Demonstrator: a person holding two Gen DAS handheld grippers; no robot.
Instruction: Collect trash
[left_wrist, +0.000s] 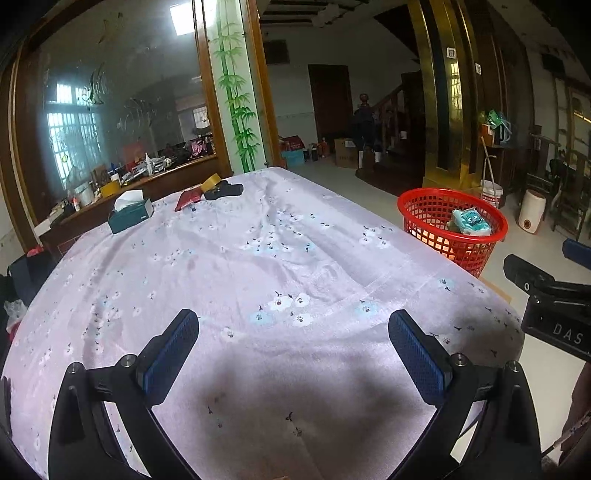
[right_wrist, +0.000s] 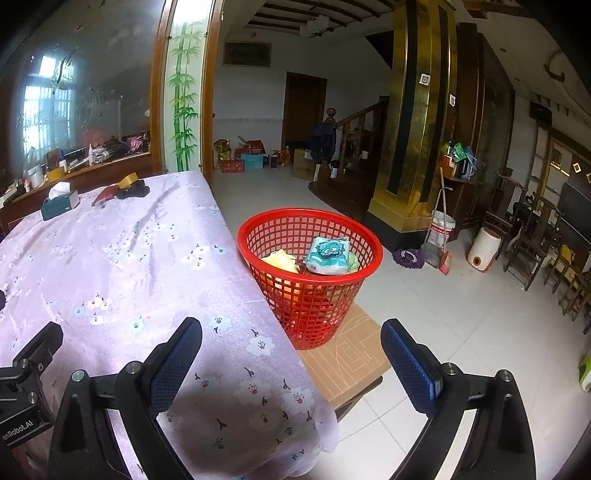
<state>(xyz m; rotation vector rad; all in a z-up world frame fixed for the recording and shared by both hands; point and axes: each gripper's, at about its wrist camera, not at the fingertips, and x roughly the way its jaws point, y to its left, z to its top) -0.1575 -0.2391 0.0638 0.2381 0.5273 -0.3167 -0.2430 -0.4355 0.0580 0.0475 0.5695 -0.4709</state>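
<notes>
A red mesh basket (right_wrist: 310, 273) stands on a cardboard-topped stool beside the table's right edge, also seen at the right in the left wrist view as the basket (left_wrist: 452, 230). Inside lie a teal cartoon-printed packet (right_wrist: 328, 255) and yellow wrappers (right_wrist: 280, 260); the same packet (left_wrist: 472, 221) shows from the left. My left gripper (left_wrist: 293, 334) hangs open over the near part of the purple flowered tablecloth (left_wrist: 258, 266), nothing between its fingers. My right gripper (right_wrist: 291, 345) is open over the table's right corner, short of the basket.
At the table's far end sit a tissue box (left_wrist: 131, 212), a red pouch (left_wrist: 187, 199), a tape roll (left_wrist: 211, 181) and a dark object (left_wrist: 224, 191). On the tiled floor stand a white bucket (right_wrist: 441, 229), a broom, a white appliance (right_wrist: 484, 249) and wooden chairs (right_wrist: 528, 236).
</notes>
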